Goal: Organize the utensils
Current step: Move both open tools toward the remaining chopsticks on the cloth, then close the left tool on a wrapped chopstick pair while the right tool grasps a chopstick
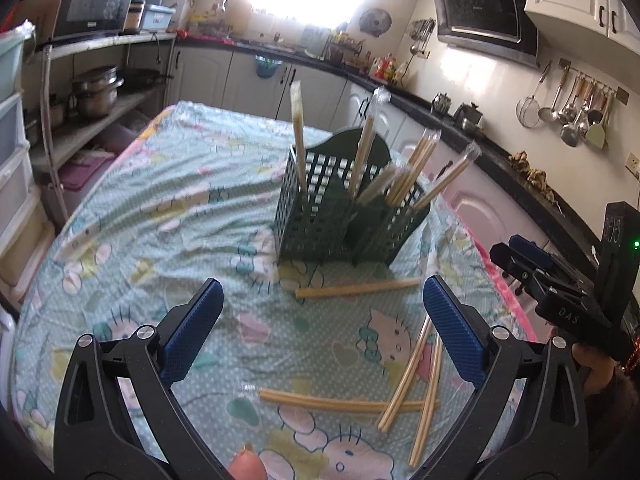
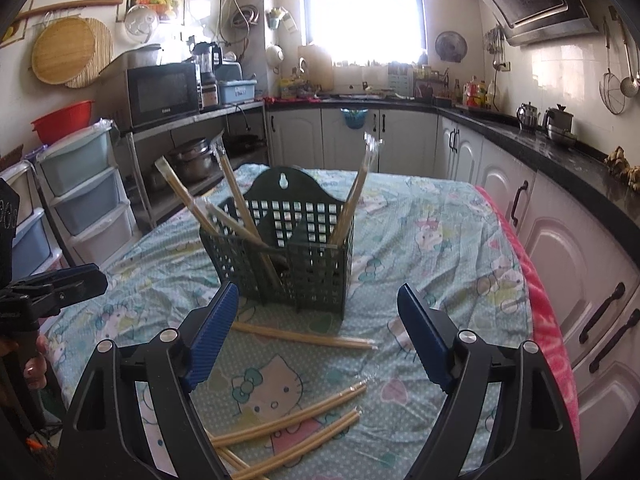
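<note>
A dark green slotted utensil holder (image 1: 320, 216) (image 2: 296, 256) stands on the table with several wrapped chopstick pairs leaning upright in it (image 1: 298, 136) (image 2: 356, 192). More wrapped chopstick pairs lie loose on the cloth: one (image 1: 358, 288) (image 2: 304, 335) just in front of the holder, several others nearer me (image 1: 404, 384) (image 2: 292, 432). My left gripper (image 1: 322, 304) is open and empty, hovering over the loose pairs. My right gripper (image 2: 318, 308) is open and empty, in front of the holder; it also shows at the right of the left wrist view (image 1: 516, 252).
The table is covered by a mint cartoon-print cloth (image 1: 160, 200) (image 2: 432, 248) with a pink edge (image 2: 548, 320). Kitchen counters and cabinets (image 2: 560, 216) run along the right and back; a shelf with pots (image 1: 96, 92) and plastic drawers (image 2: 88, 200) stand left.
</note>
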### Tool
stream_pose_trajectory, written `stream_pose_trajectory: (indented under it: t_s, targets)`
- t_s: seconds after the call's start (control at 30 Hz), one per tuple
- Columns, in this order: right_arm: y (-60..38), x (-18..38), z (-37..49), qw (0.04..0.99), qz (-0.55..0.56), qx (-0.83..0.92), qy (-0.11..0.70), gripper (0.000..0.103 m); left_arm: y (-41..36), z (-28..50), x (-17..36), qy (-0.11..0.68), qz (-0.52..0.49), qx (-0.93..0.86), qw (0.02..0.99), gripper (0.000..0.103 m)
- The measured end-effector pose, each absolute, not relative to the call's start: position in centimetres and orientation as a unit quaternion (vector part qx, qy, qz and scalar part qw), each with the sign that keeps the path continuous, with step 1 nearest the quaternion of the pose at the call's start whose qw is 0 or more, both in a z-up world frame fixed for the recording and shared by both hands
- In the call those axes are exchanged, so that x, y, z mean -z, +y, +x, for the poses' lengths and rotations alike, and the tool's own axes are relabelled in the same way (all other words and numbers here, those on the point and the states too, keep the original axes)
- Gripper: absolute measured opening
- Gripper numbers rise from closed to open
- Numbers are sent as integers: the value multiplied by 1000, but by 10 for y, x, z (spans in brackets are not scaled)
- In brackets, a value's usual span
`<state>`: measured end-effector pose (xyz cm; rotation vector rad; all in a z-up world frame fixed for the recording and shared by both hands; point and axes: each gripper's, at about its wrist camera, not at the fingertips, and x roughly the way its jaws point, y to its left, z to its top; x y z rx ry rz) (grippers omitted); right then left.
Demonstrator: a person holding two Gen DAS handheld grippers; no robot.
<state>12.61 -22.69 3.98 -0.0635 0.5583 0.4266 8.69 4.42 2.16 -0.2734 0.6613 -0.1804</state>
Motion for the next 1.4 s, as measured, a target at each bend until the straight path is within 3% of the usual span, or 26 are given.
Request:
stream_pose_trajectory:
  t_s: [0.9, 1.13, 1.4]
  targets:
    - [-239, -4, 138, 926, -25, -183, 329, 79, 40, 73, 52, 431, -154, 78, 886, 92]
    - [-243, 9, 144, 921, -23, -173, 350, 79, 47, 78, 78, 473, -196, 83, 855, 74]
    - [-244, 20, 151, 916, -22, -170, 363, 79, 51, 86, 85, 470, -214, 76, 853, 71]
